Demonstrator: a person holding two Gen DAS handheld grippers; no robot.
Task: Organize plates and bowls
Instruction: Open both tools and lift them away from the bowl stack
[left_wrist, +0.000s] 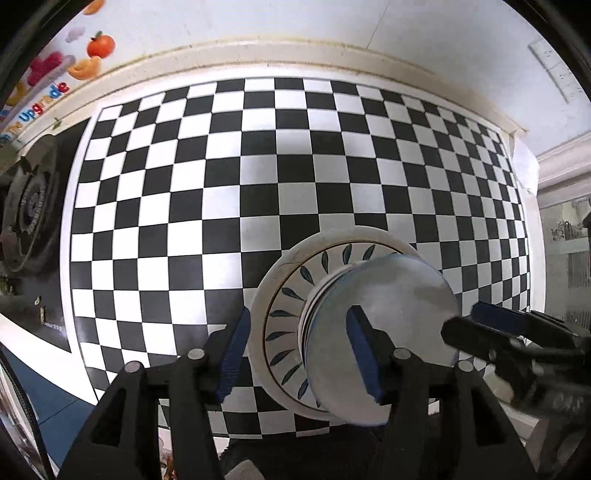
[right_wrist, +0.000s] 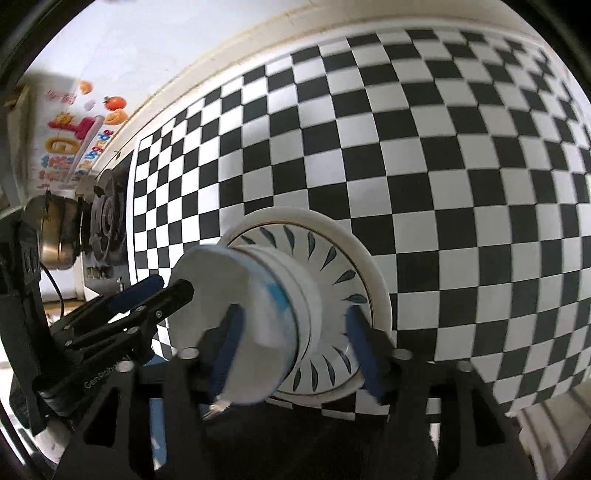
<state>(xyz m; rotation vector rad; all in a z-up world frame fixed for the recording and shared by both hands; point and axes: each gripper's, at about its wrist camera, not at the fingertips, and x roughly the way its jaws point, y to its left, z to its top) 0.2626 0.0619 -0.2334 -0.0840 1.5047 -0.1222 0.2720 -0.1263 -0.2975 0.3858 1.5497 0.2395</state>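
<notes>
While both tongs hang over the stack, I read them as released: my left gripper has its blue pads spread, one outside the plate's rim and one over the upturned bowls, pressing on neither. My right gripper looks likewise slack, jaws wide either side of the pile, though blur softens its edges. Between them sits the stack of overturned bowls, centred on the leaf-patterned plate, presumably nested there so one tidy pile takes less room. Beyond lies the checkered mat carrying it all. Farther left, a gas burner sits beside the mat, with a fruit-printed poster on the wall behind.
</notes>
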